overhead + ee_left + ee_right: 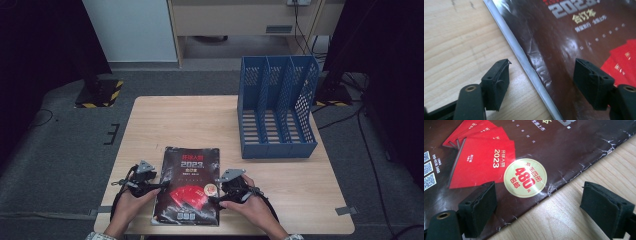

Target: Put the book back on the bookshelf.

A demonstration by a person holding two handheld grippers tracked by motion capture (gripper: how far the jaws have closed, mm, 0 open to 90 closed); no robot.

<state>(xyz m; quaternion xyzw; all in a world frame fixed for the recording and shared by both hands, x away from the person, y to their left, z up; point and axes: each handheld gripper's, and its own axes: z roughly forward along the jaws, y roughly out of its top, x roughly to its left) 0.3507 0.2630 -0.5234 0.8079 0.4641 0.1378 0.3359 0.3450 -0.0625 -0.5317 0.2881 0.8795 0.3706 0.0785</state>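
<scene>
A dark glossy magazine [189,185] with red booklets and "2023" printed on its cover lies flat near the front edge of the wooden table [175,120]. My left gripper [159,186] is at the magazine's left edge. In the left gripper view, this gripper [541,67] is open and straddles the spine [529,72]: one pad is over bare wood, the other over the cover. My right gripper [216,199] is at the magazine's right edge. Seen in the right gripper view, it [539,187] is open, with one pad over the cover [481,162] and the other over wood.
A blue three-slot file holder [277,115] stands at the back right of the table, with its openings towards the front. Bare wood lies between it and the magazine. Dark stands and cables are on the grey floor around the table.
</scene>
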